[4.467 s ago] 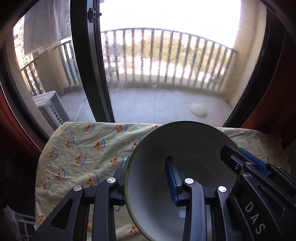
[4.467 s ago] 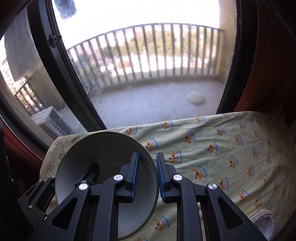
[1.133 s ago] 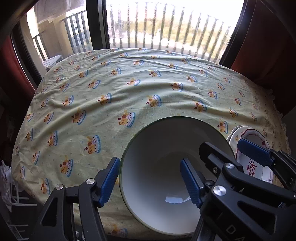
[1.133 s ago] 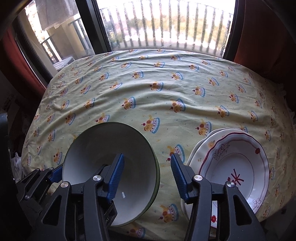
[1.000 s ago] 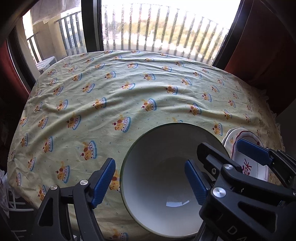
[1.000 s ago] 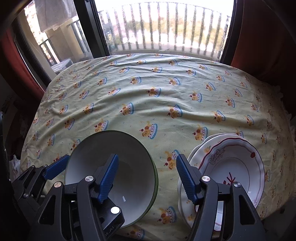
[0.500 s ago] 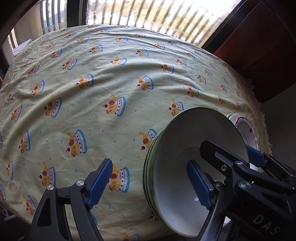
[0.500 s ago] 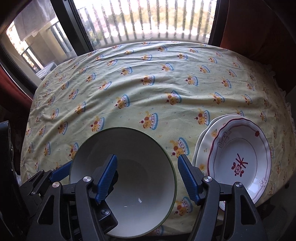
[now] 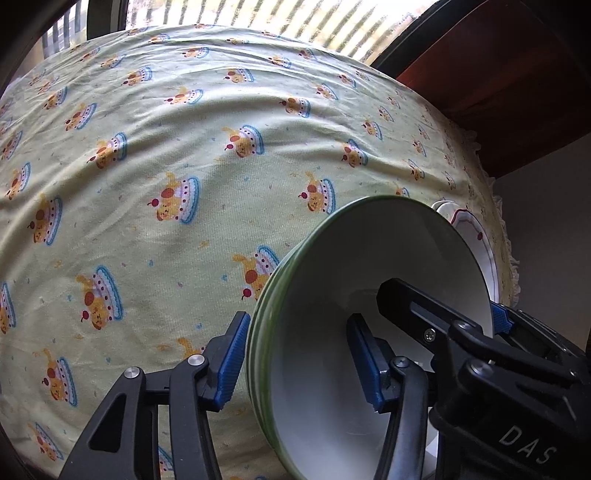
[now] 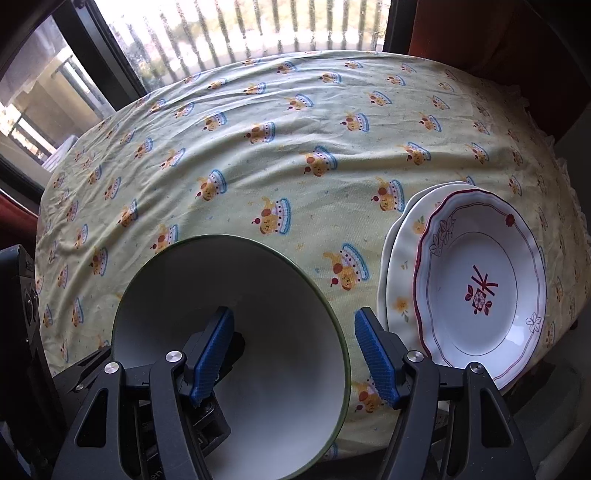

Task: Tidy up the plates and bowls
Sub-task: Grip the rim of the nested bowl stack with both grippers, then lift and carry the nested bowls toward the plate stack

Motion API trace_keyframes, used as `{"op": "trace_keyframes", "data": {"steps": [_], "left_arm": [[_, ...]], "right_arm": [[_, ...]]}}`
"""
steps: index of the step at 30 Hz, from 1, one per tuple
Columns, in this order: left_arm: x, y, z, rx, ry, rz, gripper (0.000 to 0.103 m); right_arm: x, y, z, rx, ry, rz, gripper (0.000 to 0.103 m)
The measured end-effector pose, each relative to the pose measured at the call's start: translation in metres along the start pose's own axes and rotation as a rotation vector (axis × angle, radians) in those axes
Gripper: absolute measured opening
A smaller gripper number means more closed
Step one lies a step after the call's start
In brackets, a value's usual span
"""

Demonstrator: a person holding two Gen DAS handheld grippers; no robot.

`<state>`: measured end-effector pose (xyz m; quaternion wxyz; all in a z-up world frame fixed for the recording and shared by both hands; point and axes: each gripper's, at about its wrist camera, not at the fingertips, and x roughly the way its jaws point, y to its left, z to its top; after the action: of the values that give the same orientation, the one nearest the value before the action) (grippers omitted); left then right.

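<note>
A white bowl point(image 9: 332, 277) with a green striped outside stands at the near edge of the table, also seen as the bowl point(image 10: 240, 288) in the right wrist view. My left gripper point(image 9: 297, 360) straddles its left wall, one pad outside and one inside. Its jaws are closing, and the inner pad is still clear of the wall. My right gripper point(image 10: 295, 356) straddles the bowl's right rim, open wide and touching nothing. A stack of plates point(image 10: 480, 288) lies just right of the bowl, the top one white with a red rim.
A yellow-green tablecloth point(image 10: 295, 147) with a cake print covers the table. Behind the table are a window and balcony railing point(image 10: 258, 29). Dark red curtains point(image 9: 498, 74) hang at the right. The table's frilled right edge point(image 9: 511, 258) drops off beside the plates.
Both cameras have tipped down and come closer to the bowl. The left jaws have narrowed around the bowl's left wall. The right jaws have kept their width.
</note>
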<state>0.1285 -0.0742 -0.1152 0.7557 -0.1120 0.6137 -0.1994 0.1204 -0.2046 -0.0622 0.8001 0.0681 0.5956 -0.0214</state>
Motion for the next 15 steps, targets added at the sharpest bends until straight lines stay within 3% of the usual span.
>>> {"op": "trace_keyframes", "data": {"steps": [9,15], "left_arm": [[0.002,-0.012,0.004,0.043,0.006,0.081,0.055],[0.003,-0.017,0.004,0.025,-0.003,0.140,0.057]], "right_arm": [[0.013,-0.026,0.002,0.100,0.044,0.105,0.070],[0.028,-0.037,0.004,0.120,0.084,0.224,0.058]]}}
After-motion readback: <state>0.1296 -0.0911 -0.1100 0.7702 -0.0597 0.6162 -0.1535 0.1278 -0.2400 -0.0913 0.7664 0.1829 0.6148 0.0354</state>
